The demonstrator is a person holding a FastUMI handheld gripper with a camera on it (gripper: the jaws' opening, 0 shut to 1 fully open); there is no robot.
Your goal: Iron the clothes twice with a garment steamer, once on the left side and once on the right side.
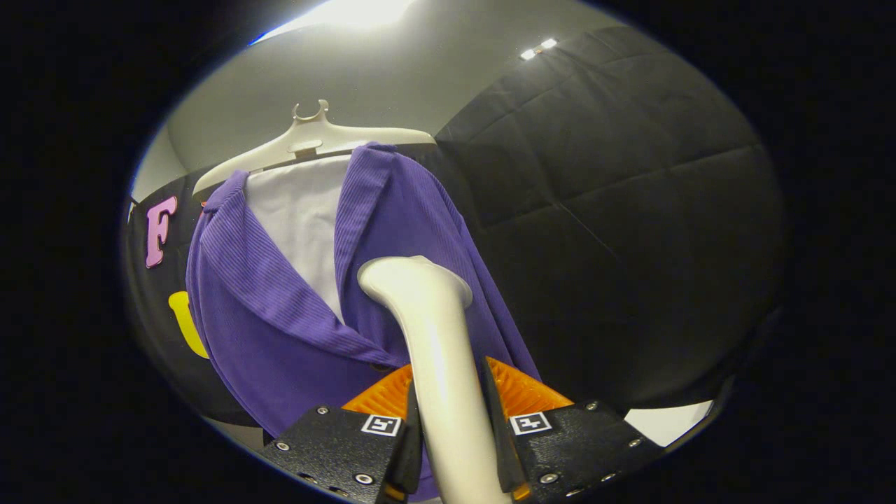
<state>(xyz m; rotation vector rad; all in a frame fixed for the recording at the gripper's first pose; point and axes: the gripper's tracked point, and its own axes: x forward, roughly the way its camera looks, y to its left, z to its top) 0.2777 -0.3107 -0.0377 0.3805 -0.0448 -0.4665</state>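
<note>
Gripper view: your gripper [451,409] is clamping the garment steamer [435,350].
Its head is pressing the purple jacket [280,329] hanging beneath the hanger [308,140].

The gripper view sits low and close, looking steeply up along the fingers [409,448] that clamp the steamer [437,364], whose handle rises just ahead. Near behind it hangs the garment [280,322] on a hanger [311,136]. Farther off are the ceiling and, seemingly to the right, the quilted wall [630,210].
</note>
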